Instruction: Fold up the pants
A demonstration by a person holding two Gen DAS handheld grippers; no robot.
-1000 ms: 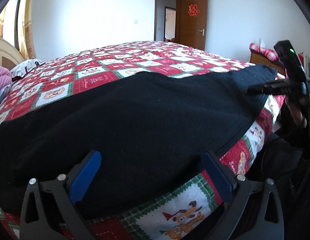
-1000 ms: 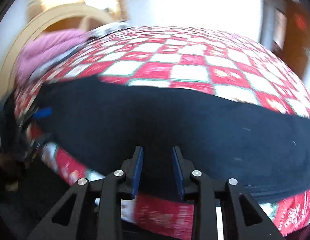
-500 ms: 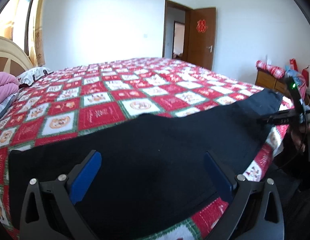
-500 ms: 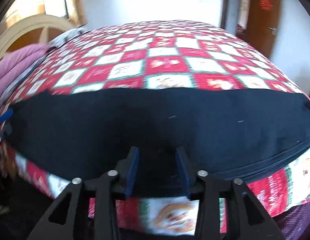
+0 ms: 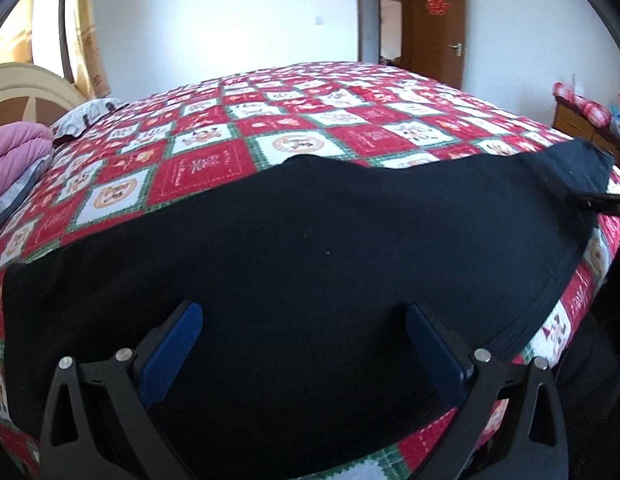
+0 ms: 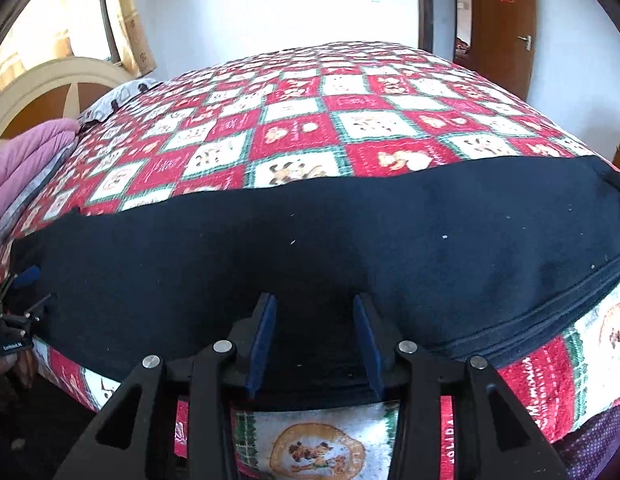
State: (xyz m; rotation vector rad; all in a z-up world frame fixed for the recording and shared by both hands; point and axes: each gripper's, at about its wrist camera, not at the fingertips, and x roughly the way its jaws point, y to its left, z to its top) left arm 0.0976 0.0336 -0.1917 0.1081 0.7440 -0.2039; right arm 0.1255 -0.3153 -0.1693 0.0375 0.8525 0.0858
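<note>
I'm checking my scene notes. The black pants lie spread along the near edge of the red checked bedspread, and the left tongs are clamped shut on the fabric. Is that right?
Not quite. The left tongs are wide open over the black pants, as the left wrist view shows. The rest holds: the pants lie spread along the near edge of the red checked bedspread.

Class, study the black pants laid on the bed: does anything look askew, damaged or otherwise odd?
Nothing stands out. The black pants lie flat along the near edge of the quilt, with only white lint specks; no tears or bunching show.
</note>
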